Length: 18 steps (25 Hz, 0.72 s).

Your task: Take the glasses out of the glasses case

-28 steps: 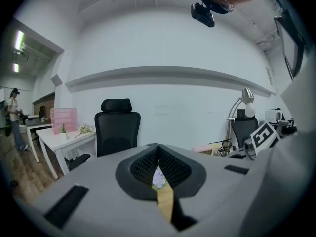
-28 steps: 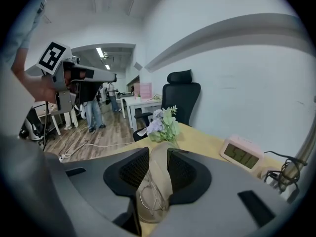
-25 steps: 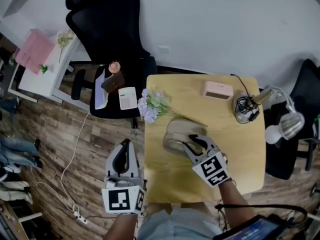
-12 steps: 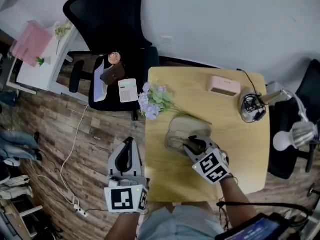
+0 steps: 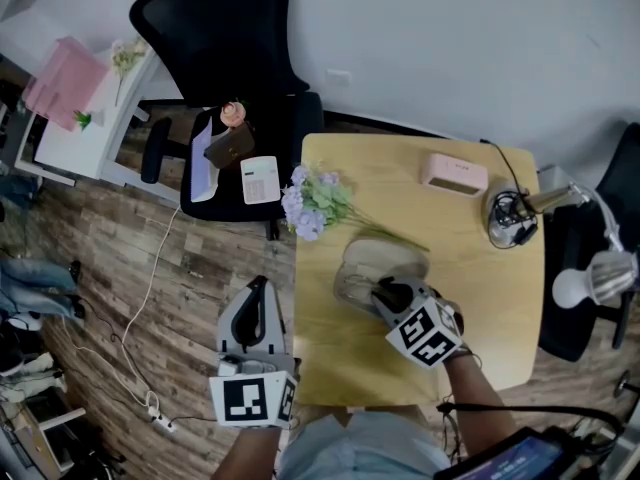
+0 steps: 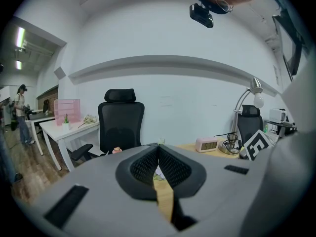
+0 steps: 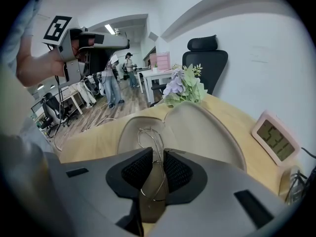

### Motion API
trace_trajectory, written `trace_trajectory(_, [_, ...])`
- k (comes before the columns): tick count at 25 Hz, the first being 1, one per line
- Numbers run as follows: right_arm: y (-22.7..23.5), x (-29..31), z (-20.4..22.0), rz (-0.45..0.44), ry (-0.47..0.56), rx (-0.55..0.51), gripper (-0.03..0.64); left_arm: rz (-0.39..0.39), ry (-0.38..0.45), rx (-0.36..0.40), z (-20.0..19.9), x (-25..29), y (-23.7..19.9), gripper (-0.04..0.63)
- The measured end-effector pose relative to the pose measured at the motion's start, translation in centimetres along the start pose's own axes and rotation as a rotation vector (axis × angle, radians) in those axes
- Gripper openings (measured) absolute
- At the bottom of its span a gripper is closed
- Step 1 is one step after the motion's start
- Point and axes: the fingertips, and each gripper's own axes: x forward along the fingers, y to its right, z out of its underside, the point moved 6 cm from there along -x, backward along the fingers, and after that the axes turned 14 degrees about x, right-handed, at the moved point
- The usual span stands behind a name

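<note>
A pale wooden table [image 5: 470, 268] fills the middle of the head view, with a black office chair [image 5: 215, 48] standing off its corner at 11 o'clock, on the plank floor [image 5: 120, 268]. A white desk lamp [image 5: 585, 278] hangs over the table's edge at 3 o'clock.

The left gripper [image 5: 257, 286] is held off the table at 8 o'clock, out over the floor. Its jaws are pressed together at the tips with nothing between them, as its own view [image 6: 158, 154] shows.

The right gripper [image 5: 385, 293] points steeply down into the open glasses case [image 5: 375, 263], which lies near the centre of the table, its beige lid [image 7: 207, 127] tipped back towards 12 o'clock. A bunch of lilac and green flowers [image 5: 315, 203] lies at 11 o'clock from the case, its stem reaching in beside the lid. A pink clock [image 5: 453, 173] sits at 1 o'clock, well apart from the case, with a tangle of black cable [image 5: 510, 218] just beyond it at 2 o'clock.

The thin wire-framed glasses [image 7: 150, 137] lie inside the case's lower half. The right gripper's jaws [image 7: 158, 167] have just been closing and now clamp the wire frame between their pads, the rest of the frame resting in the case.
</note>
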Motion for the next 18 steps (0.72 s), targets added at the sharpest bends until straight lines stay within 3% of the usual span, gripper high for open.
trace_trajectory(8, [-0.35,0.7,0.69,-0.036,-0.102,0.006,0.061,-0.008,0.003,-0.004,-0.03,-0.06,-0.36,0.006])
trace_trajectory(18, [-0.69,0.51,0.32,-0.024,-0.09,-0.066,0.049,-0.016,0.012,-0.005,-0.25,-0.23,-0.61,0.006])
